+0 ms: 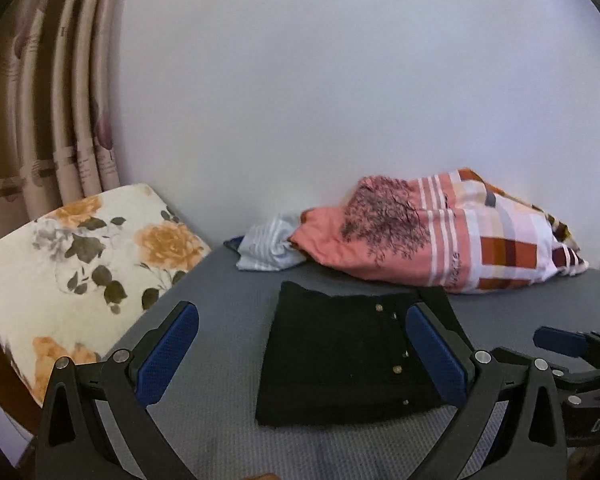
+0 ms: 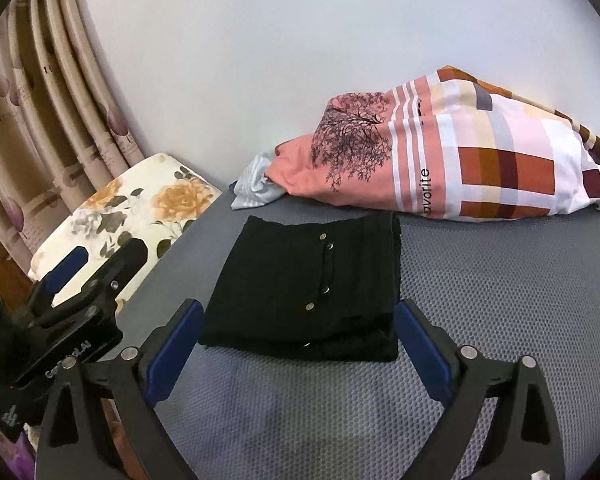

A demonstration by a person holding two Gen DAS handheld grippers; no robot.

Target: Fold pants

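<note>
Black cloth first: the pants (image 2: 308, 292) lie folded into a compact, squarish bundle on the grey mat (image 2: 480, 300), with a row of metal snaps running down the top layer. The edges line up fairly well, so I judge the folding is finished or very nearly so, and the bundle sits in the middle of the mat because that is the flat working patch.

Neither of my claws touches it. My right claw (image 2: 300, 344) hangs above the near edge of the bundle with its blue pads spread wide and nothing between them but air. My left claw (image 1: 300, 354) is likewise spread wide and empty, raised over the bundle's left half.

Behind the pants, against the white wall (image 1: 340, 100), a pile of pink and checked bedding (image 2: 460, 160) is pushed out of the way. A flowered cushion (image 1: 80, 260) rests left of the mat, with a beige curtain (image 1: 52, 100) behind it.
</note>
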